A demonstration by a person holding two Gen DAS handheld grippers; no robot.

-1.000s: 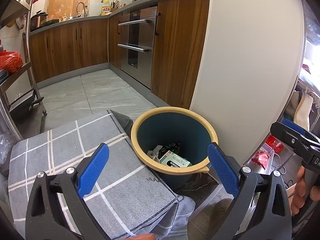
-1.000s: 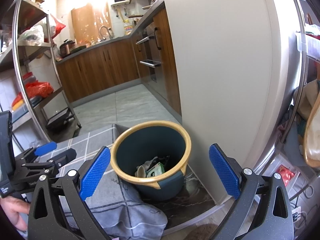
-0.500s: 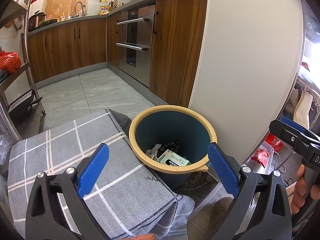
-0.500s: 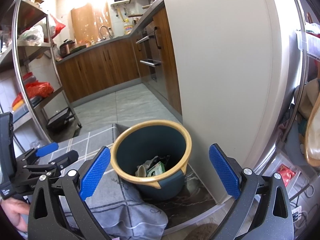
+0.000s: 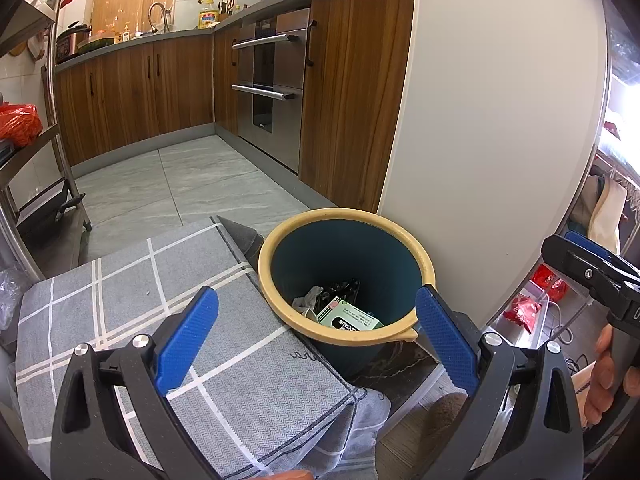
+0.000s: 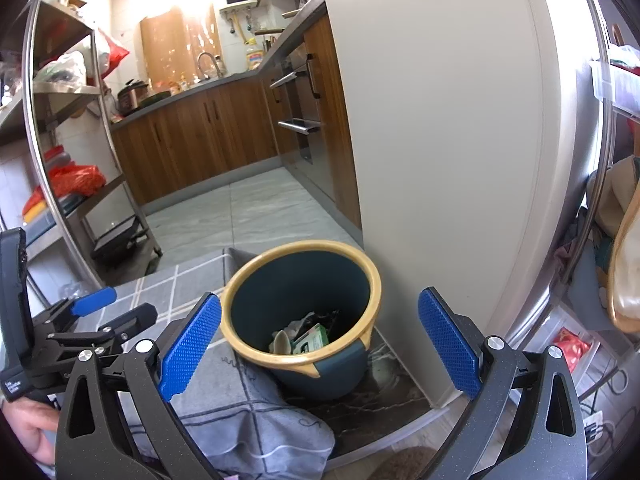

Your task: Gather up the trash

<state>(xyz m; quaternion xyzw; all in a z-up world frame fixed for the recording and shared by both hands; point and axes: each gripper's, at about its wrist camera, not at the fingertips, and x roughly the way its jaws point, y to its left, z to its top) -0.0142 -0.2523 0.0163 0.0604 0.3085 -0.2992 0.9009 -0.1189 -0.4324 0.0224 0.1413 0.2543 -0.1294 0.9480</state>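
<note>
Kitchen floor tiles [image 5: 192,184] lie open beyond the trash bin [image 5: 416,252], wedged between grey cloth [image 5: 120,280] and pale wall [image 5: 500,120]; left gripper [image 5: 316,332] and right gripper [image 6: 320,344] gape wide, empty, the right view alone showing the bin's base

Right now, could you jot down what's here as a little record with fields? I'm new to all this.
Place: kitchen floor beside a pale wall panel
Bin: dark blue bin with a yellow rim, upright
Bin contents: green and white box, crumpled wrappers
Next to bin: grey checked cloth, touching its side
Left gripper: open, empty
Right gripper: open, empty
</note>
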